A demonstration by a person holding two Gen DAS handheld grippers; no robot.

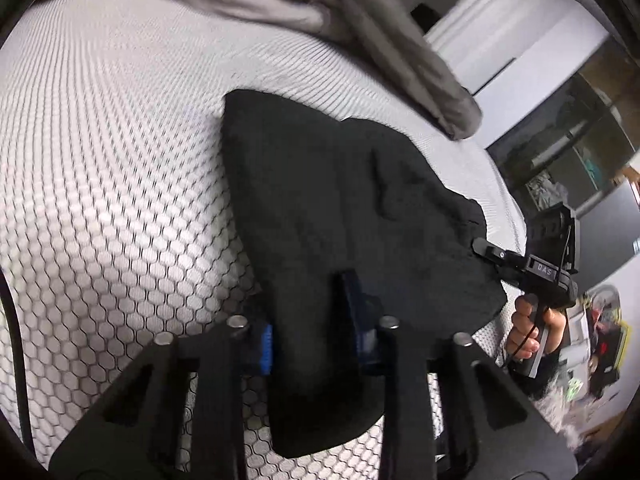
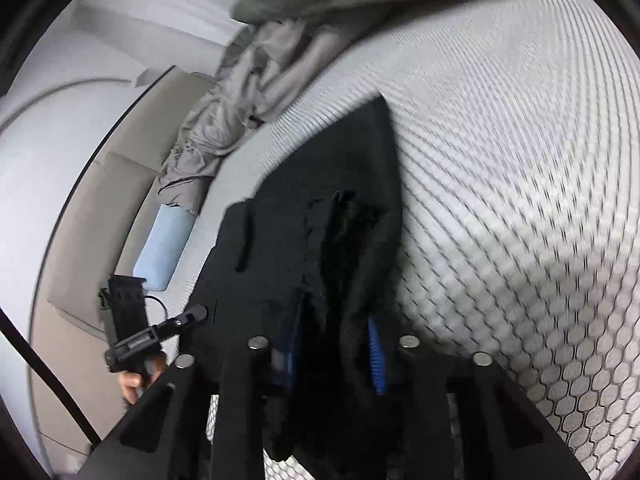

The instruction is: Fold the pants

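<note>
Black pants point(image 1: 340, 208), soft thick fabric, partly folded and rumpled, lying flat on the bed, far corner toward 11 o'clock, near edge bunched toward 6 o'clock.

left wrist cam: sits behind left gripper point(image 1: 316, 320), angled down, close over black pants point(image 1: 340, 184) on honeycomb mattress point(image 1: 120, 160).
right wrist cam: behind right gripper point(image 2: 332, 348), angled down, equally close.
overlap: pants, mattress, grey bedding point(image 2: 224, 120); each view catches the other gripper.
</note>
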